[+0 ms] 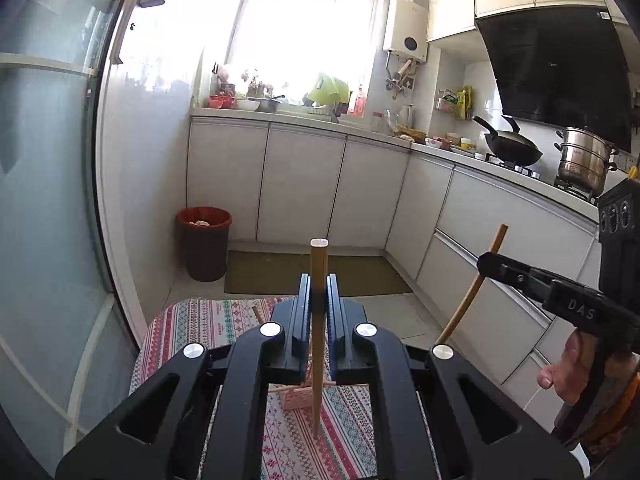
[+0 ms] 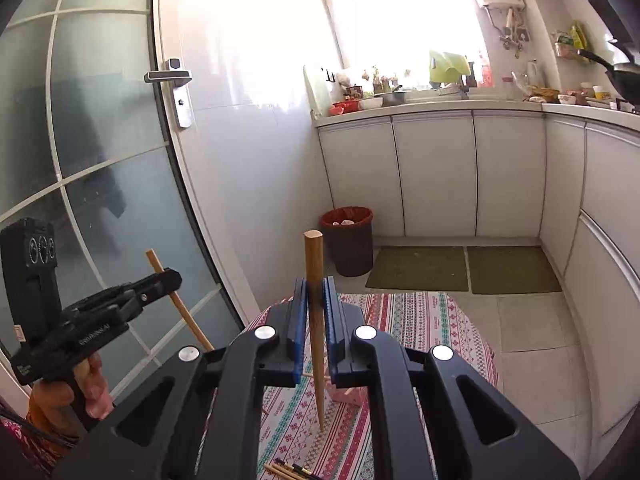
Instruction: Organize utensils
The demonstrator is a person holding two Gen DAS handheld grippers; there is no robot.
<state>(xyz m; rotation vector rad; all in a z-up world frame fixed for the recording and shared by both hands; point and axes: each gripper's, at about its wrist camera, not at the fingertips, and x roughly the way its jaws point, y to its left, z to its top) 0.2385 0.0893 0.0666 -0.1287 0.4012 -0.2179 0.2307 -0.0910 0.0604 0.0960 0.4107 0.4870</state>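
the left hand-held gripper [image 1: 319,300] is clamped tight on a wooden chopstick [image 1: 318,320] that stands nearly upright between its pads, thick end up and point hanging above the patterned tablecloth [image 1: 200,328]. the right hand-held gripper [image 2: 315,304] is likewise pinched shut on a second chopstick [image 2: 314,320], held upright with its tip over the same cloth. each one shows in the other's view, off to the side, its stick slanting through the closed jaws. both sticks are lifted clear of the tabletop.

on the cloth below lies a small pink holder [image 1: 298,398] with thin wooden sticks lying by it, and at the near edge a bundle of more chopsticks [image 2: 290,470]. beyond the tabletop stand a dark bin with a red liner [image 1: 205,242], two green floor mats [image 2: 464,268], white cabinets [image 1: 300,184], a glazed door [image 2: 100,160], and a counter with a wok [image 1: 512,148] and a steel pot [image 1: 584,160]. nothing stands between the two held sticks.
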